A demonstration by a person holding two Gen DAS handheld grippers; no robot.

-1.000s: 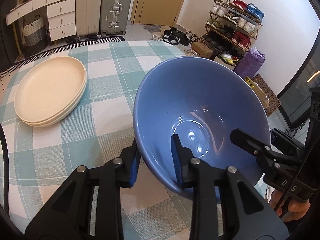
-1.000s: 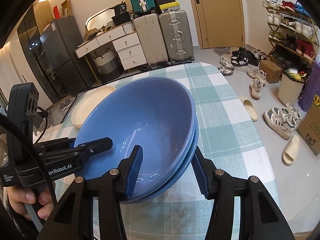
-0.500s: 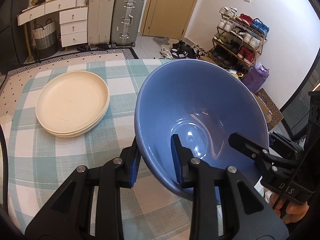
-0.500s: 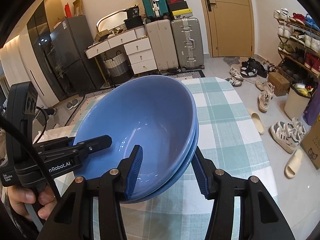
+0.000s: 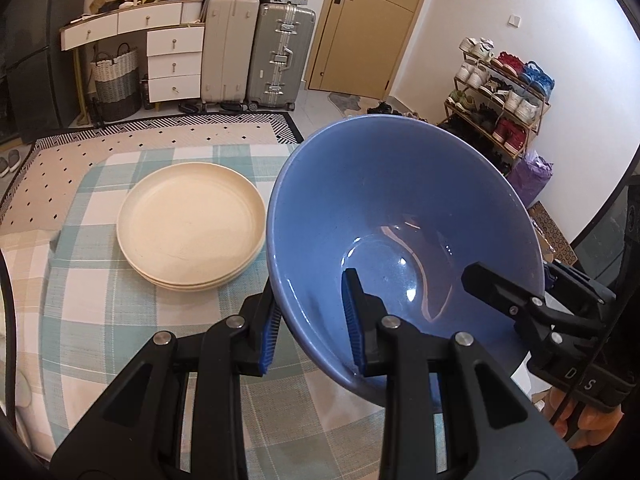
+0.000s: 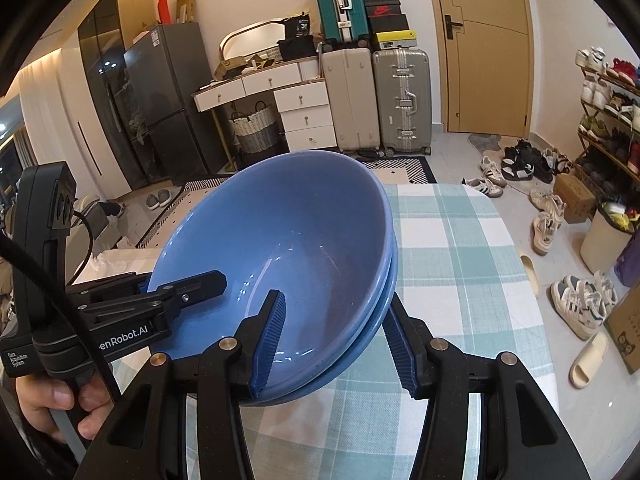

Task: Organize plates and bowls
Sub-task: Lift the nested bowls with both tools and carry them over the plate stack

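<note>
Two nested blue bowls [image 5: 400,208] [image 6: 292,232] are held tilted in the air above the checked tablecloth [image 5: 80,312]. My left gripper [image 5: 312,320] is shut on the near left rim of the bowls. My right gripper [image 6: 332,332] is shut on the opposite rim, one finger inside and one outside; it also shows in the left wrist view [image 5: 532,304]. The left gripper shows in the right wrist view [image 6: 176,288]. A stack of cream plates [image 5: 188,224] lies on the table, left of the bowls and beyond the left gripper.
The table's far edge and a patterned rug [image 5: 160,136] lie beyond the plates. Suitcases [image 5: 276,56], a drawer unit [image 5: 172,60] and a door [image 5: 372,24] stand at the back. A shoe rack [image 5: 500,92] and loose shoes [image 6: 552,220] are to the right.
Both grippers have lifted the nested bowls higher and back from the table. The plates now appear farther off and nearer the middle of the left view. Both grips are unchanged.
</note>
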